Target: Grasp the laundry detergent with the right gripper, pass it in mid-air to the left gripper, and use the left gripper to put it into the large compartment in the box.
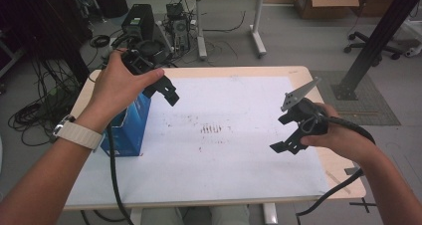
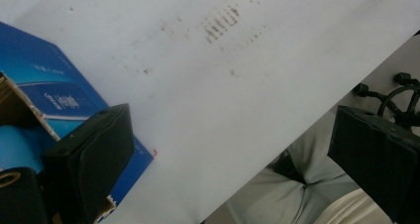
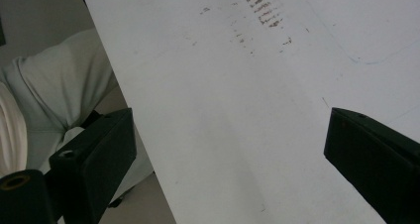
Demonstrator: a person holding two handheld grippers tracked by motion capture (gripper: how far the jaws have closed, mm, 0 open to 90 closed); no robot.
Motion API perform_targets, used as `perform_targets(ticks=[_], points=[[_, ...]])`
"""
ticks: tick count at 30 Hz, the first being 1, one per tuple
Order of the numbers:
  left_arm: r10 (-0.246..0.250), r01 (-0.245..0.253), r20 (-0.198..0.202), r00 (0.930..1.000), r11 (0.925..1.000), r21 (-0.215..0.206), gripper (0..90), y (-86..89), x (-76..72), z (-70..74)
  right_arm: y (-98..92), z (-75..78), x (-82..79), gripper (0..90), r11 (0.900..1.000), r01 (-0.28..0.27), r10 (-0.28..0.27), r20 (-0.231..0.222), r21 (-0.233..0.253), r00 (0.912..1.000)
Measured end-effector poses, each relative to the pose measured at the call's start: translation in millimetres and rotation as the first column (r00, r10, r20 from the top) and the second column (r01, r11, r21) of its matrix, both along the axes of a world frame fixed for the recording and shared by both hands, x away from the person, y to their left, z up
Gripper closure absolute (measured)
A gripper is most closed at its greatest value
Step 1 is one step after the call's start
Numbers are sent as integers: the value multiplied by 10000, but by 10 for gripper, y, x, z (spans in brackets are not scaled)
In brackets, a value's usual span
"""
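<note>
Left gripper view showed the left gripper (image 2: 237, 149) with jaws spread wide and empty, just beside the open blue box (image 1: 128, 128) at the surface's (image 1: 239, 185) left edge. The right gripper (image 1: 288, 140), likewise agape, hovered well apart. Judged an approach step: next, the left jaws needed lowering onto the box.

So the box (image 1: 128, 128) sits on the surface (image 1: 239, 185) at its left edge, the left hand-held gripper (image 1: 166, 90) hanging just above it (right hand-held gripper (image 1: 288, 140) is well apart, over the right side).
</note>
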State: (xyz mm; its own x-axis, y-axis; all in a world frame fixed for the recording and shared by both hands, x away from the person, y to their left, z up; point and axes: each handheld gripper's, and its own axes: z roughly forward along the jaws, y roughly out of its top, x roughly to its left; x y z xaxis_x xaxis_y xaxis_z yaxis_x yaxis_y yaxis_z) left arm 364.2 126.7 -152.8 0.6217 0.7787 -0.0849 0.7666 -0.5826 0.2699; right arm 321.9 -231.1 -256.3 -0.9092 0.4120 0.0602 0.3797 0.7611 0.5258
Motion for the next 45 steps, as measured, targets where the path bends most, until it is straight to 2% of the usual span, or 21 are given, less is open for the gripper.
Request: perform_targets(ticks=[11,18,21,29,45], points=[[-608,610,-196,9980,9981,101,44,-143,41,-118,26,-9,59,59,9999,-50,49,-118,-89,9999],[-1250,1251,-75,9921,9921,109,44,-206,55,-174,1,3,94,58,9999,71,-72,-146,-73,9999],[-1381,1385,-241,9901,9903,141,44,-229,63,-206,12,0,89,58,10000,25,-26,-165,-87,9999],[-1375,1378,-267,9901,9904,122,44,-238,79,-266,28,-6,101,58,10000,-13,11,-180,-83,9998],[-1441,1443,-258,9892,9895,41,47,-230,90,-279,18,-20,91,58,10000,-8,8,-168,-29,9999]])
